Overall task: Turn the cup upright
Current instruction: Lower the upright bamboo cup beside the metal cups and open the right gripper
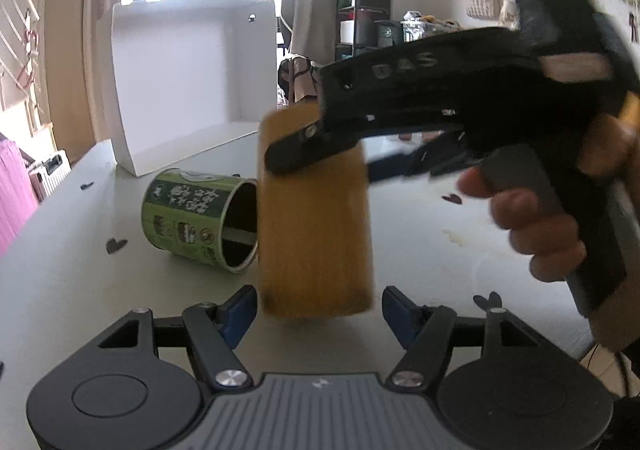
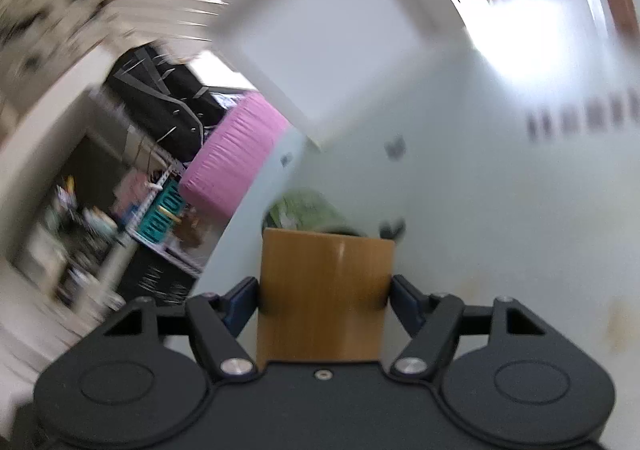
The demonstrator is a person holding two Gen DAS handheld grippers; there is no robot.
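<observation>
A wooden cup (image 1: 316, 218) is held in the air, a little above the table, by my right gripper (image 1: 320, 160), which comes in from the right and is shut on it. In the right wrist view the cup (image 2: 324, 290) sits between the blue pads (image 2: 240, 300), and the whole view is tilted and blurred. My left gripper (image 1: 318, 314) is open and empty, low in front of the cup, its blue pads (image 1: 240, 314) on either side below it.
A green printed tin (image 1: 200, 218) lies on its side on the pale table (image 1: 420, 250), mouth toward the cup. A white open box (image 1: 192, 82) stands behind it. Small dark heart stickers (image 1: 116, 246) dot the table. The table edge runs at left.
</observation>
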